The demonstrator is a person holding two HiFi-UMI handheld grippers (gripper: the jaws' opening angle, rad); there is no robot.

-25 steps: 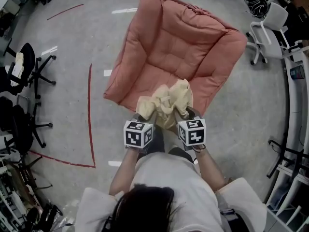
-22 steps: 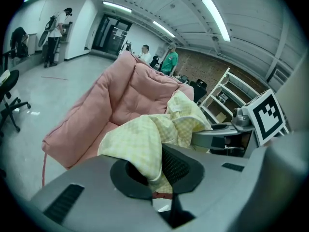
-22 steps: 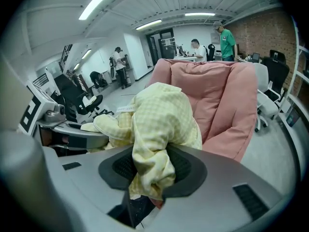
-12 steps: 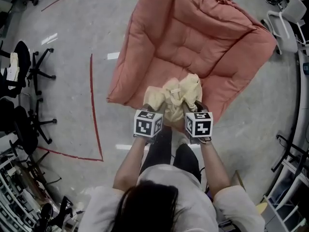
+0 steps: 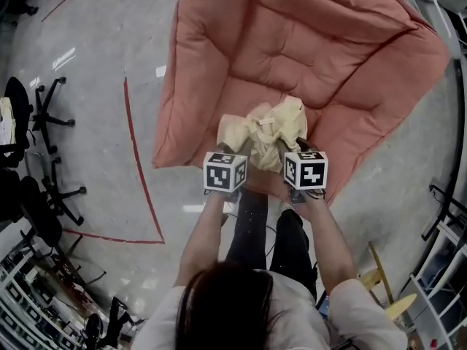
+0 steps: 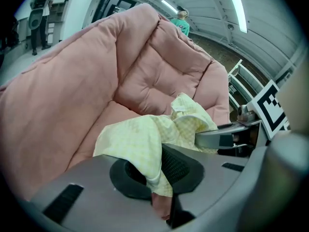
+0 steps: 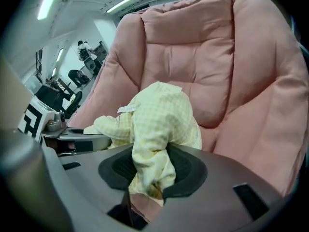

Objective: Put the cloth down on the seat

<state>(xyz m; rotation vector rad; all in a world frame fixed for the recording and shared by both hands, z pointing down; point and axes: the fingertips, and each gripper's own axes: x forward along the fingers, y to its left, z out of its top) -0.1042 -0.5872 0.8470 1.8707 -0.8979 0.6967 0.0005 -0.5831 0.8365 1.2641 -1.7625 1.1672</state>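
Observation:
A pale yellow checked cloth (image 5: pixel 264 130) hangs bunched between both grippers, over the front edge of the pink cushioned seat (image 5: pixel 292 57). My left gripper (image 5: pixel 235 152) is shut on one fold of the cloth (image 6: pixel 145 144), which is pinched between the dark pads. My right gripper (image 5: pixel 286 150) is shut on another fold of the cloth (image 7: pixel 157 129), which bulges up out of its jaws. A small white label shows on the cloth (image 7: pixel 126 109). The seat (image 6: pixel 145 71) fills both gripper views, with its padded back (image 7: pixel 203 52) straight ahead.
Grey floor with red tape lines (image 5: pixel 135 159) lies left of the seat. Black office chairs (image 5: pixel 29 115) stand at the far left and shelving (image 5: pixel 445 268) at the right. A person in green (image 6: pixel 182 22) stands behind the seat back.
The grippers and cloth have come forward over the seat's front edge, and the seat now fills more of the head view. Both grips on the cloth are unchanged.

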